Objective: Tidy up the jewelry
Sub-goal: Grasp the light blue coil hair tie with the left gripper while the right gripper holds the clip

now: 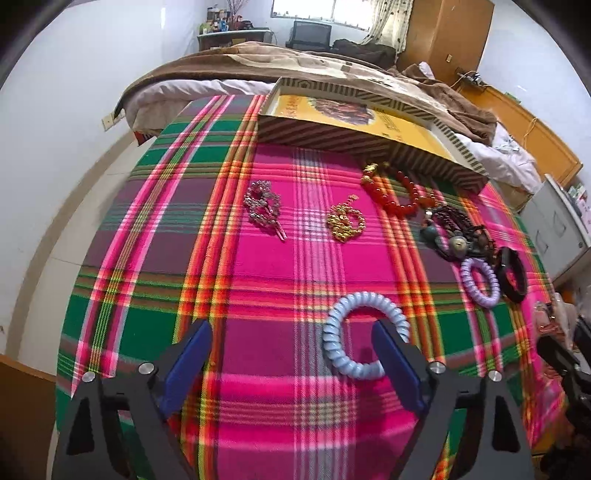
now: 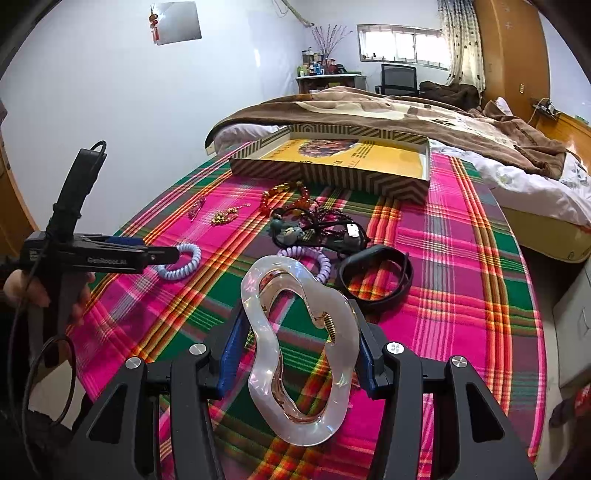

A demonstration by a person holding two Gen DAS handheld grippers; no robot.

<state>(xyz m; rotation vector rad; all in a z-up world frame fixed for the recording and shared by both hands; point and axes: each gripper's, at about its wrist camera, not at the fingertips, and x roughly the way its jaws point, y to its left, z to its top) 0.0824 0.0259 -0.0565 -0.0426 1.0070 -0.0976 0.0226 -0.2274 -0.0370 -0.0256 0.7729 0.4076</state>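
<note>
Right gripper [image 2: 301, 354] fingers clamped on clear hair claw clip [image 2: 299, 347]; glossy, may slip. Left gripper [image 1: 291, 365] fingers apart, one inside blue coil hair tie [image 1: 364, 334] at 1 o'clock; could snag, drag it.

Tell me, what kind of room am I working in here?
Most likely a bedroom in a home: a bed with a rumpled brown blanket, a window with curtains, and a wooden wardrobe. The jewelry lies on a plaid cloth.
</note>
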